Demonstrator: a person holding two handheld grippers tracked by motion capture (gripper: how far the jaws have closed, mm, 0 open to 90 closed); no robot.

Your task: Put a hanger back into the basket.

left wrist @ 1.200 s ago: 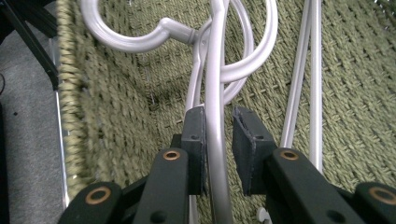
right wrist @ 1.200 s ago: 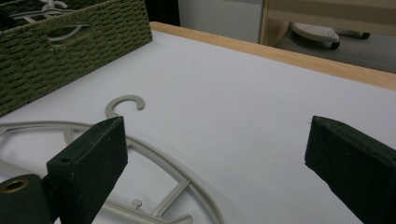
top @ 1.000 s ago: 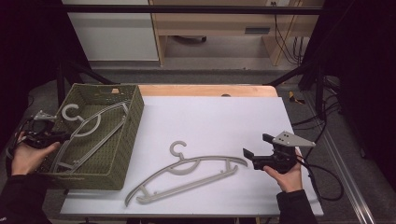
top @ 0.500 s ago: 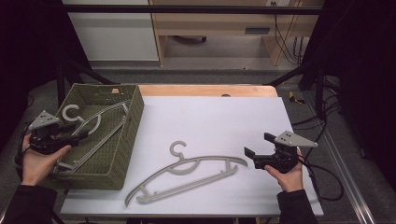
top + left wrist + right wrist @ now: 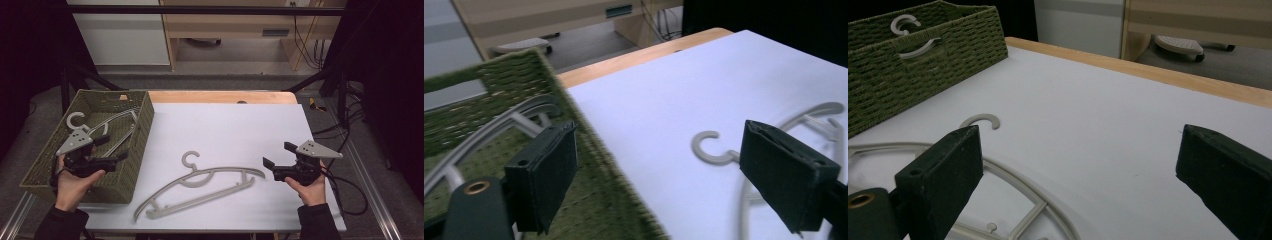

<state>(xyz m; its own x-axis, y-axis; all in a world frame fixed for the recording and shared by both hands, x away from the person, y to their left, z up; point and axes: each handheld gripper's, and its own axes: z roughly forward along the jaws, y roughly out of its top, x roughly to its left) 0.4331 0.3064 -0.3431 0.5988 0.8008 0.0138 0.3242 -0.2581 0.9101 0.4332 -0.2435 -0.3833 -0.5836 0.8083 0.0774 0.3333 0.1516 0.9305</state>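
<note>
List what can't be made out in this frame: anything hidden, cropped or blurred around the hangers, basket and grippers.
- Hanger in the basket: high view, its lower part is covered by the left gripper and hand.
- Hanger on the table: left gripper view, blurred and partly behind a jaw; right gripper view, cut off by the bottom edge.
- Basket: left gripper view, near wall smeared.
- Right gripper: high view, too small to judge jaw gap.

A pale grey plastic hanger (image 5: pixel 200 186) lies flat on the white tabletop near its front edge, hook toward the back. A second grey hanger (image 5: pixel 107 125) rests tilted inside the green woven basket (image 5: pixel 142 130) at the left edge.
</note>
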